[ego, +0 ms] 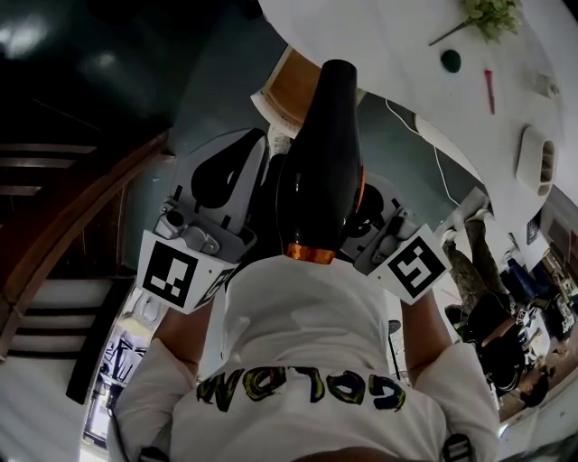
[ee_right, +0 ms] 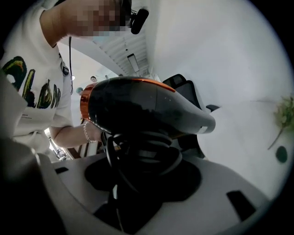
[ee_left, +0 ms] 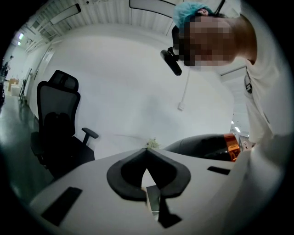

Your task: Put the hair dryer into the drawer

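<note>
Black hair dryer [ego: 321,171], orange ring at rear, held before chest, nozzle toward white bench [ego: 388,63]. Right gripper [ee_right: 141,170] jaws clamped on cord-wrapped handle. Left gripper [ee_left: 147,153] jaws closed, apparently empty.

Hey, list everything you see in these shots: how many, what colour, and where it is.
hair dryer: one, black with an orange ring, handle between the right gripper's jaws
table: one, white, upper right in the head view
plant sprig: one, green, on the table
round thing: one, dark green, on the table
stick: one, pinkish red, on the table
cable: one, white, by the table's edge
office chair: one, black, left in the left gripper view
stairs: one flight, wooden rail, left in the head view
shirt: one, white, on the person
left gripper: one, shut, empty
right gripper: one, clamped on the hair dryer
</note>
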